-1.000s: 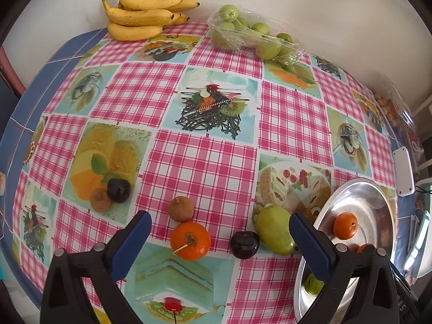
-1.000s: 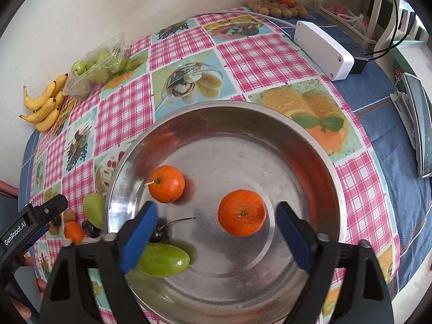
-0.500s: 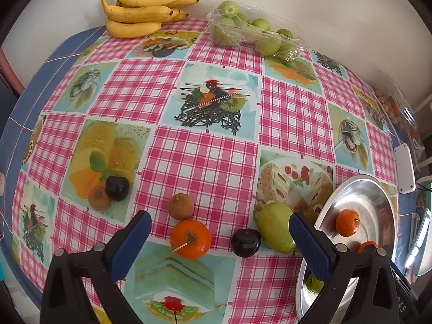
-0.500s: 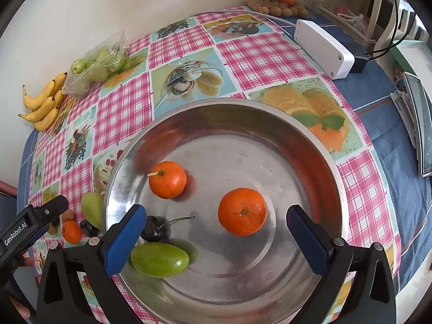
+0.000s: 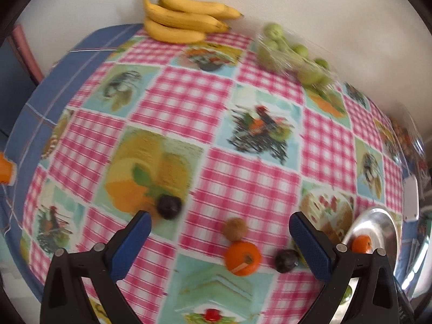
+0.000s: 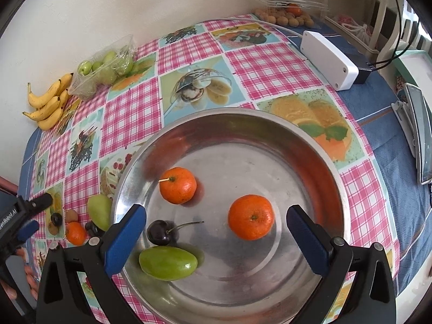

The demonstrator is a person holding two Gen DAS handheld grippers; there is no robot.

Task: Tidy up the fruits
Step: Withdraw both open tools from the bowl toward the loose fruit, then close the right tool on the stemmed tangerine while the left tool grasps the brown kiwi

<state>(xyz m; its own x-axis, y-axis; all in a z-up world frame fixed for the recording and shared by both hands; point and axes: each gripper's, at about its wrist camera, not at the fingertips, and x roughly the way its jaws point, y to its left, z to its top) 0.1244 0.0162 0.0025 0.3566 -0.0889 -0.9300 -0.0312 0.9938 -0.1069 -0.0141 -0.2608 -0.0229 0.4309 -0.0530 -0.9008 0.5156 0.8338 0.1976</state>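
My right gripper is open and empty above a steel bowl holding two tangerines, a dark cherry and a green mango. My left gripper is open and empty over the tablecloth. Between its fingers lie a kiwi, a tangerine and a dark plum. Another dark plum lies by the left finger. A green mango lies beside the bowl's left rim. The left wrist view is blurred.
Bananas and a bag of green fruits lie at the far edge by the wall. A white box, a clear tub of small fruits and a tablet are at the right.
My left gripper has swung left, so the loose fruits and bowl shifted right in its view. My right gripper has opened wider and drawn back a little over the bowl.
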